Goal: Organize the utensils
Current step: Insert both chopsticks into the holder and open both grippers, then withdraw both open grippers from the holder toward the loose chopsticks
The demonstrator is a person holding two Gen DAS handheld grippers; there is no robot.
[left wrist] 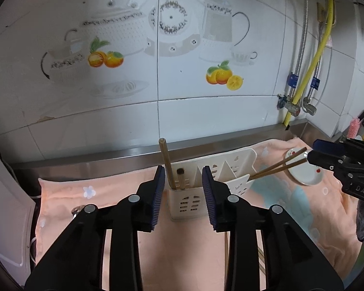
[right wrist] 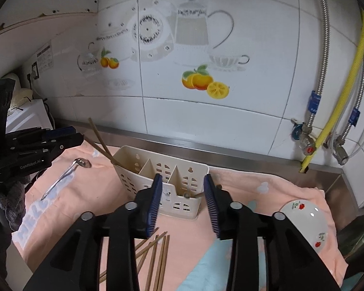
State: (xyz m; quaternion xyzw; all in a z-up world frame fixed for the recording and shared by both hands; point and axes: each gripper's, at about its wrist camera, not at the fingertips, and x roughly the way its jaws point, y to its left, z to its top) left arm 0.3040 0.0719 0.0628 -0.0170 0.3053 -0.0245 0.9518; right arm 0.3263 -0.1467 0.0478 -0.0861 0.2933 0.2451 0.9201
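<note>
Left wrist view shows the left gripper (left wrist: 182,189) parted and empty, 2 chopsticks (left wrist: 170,165) standing between its pads in the caddy (left wrist: 240,160). The right gripper (right wrist: 183,198) is likewise parted over the other end, holding nothing. Next, I judge, lift clear before reaching the loose chopsticks (right wrist: 157,259) on the towel (right wrist: 89,194).

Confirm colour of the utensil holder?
Cream-white utensil holder with cut-out slots; clearest in the right wrist view.
</note>
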